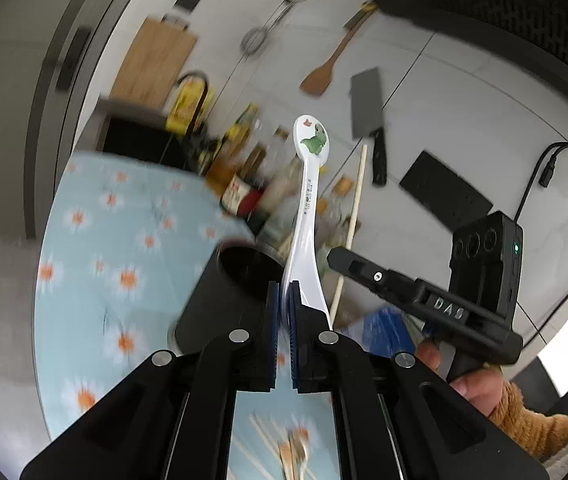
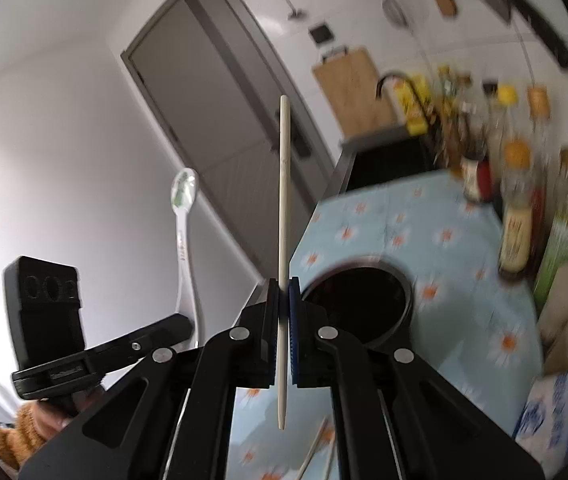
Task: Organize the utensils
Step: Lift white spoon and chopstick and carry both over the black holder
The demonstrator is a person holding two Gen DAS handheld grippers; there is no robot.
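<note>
My left gripper (image 1: 283, 286) is shut on a white spoon (image 1: 310, 168) with a green dinosaur print, its bowl pointing away from me. A black round holder (image 1: 240, 276) stands just beyond the fingers, to their left, on the flowered cloth. My right gripper (image 2: 283, 284) is shut on a pale wooden chopstick (image 2: 284, 184), held upright through the jaws. The holder's open mouth (image 2: 358, 300) lies just right of the right fingers. The other gripper shows in each view, the right one in the left wrist view (image 1: 330, 258) and the left one in the right wrist view (image 2: 188, 324), where the spoon (image 2: 183, 208) also shows.
A blue daisy tablecloth (image 1: 116, 240) covers the table. Bottles and jars (image 2: 520, 208) crowd its far edge. More chopsticks (image 2: 316, 452) lie on the cloth below. A blue-white box (image 2: 560, 408) sits at right. A cleaver (image 1: 368, 120), wooden spatula (image 1: 324, 68) and cutting board (image 1: 156, 60) hang on the wall.
</note>
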